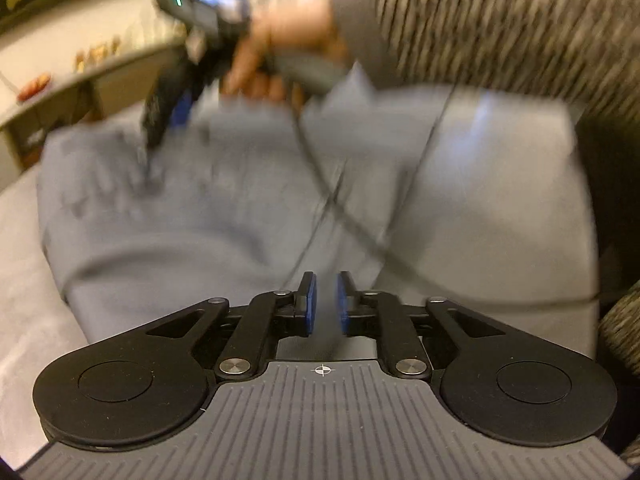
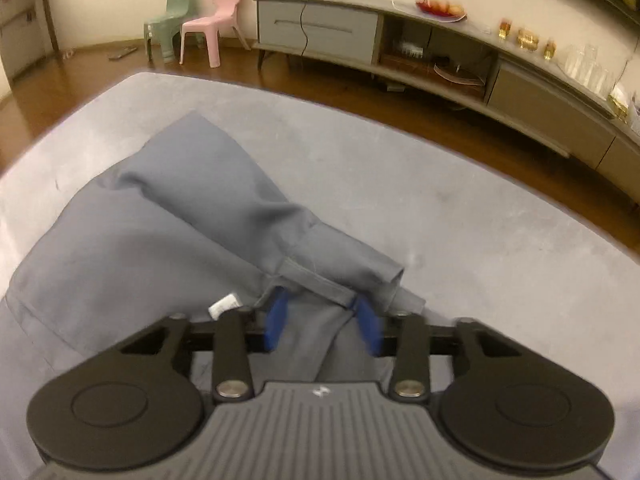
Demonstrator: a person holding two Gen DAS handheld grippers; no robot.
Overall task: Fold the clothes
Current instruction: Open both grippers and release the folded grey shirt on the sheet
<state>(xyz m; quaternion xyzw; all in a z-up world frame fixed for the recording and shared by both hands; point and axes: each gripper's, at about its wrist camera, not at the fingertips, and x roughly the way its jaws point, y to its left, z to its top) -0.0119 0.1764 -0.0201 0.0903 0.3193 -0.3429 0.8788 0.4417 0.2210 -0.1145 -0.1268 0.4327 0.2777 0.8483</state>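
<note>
Garment [image 2: 192, 216] under right hand-held gripper [image 2: 322, 320]

1. Left wrist view: heavy motion blur across the grey garment [image 1: 248, 216]; only the near tool housing stays sharp.
2. Right wrist view: warm, dim indoor light, mostly sharp.
3. Both views: fisheye bending and dark vignetted corners.

A blue-grey garment [image 2: 192, 216] is seen on a pale grey surface [image 2: 440, 184]. Blue pads [image 2: 276, 320] are borne by the black right hand-held gripper [image 2: 322, 320]. Pink [image 2: 216, 20] and green [image 2: 172, 20] chairs are seen.
</note>
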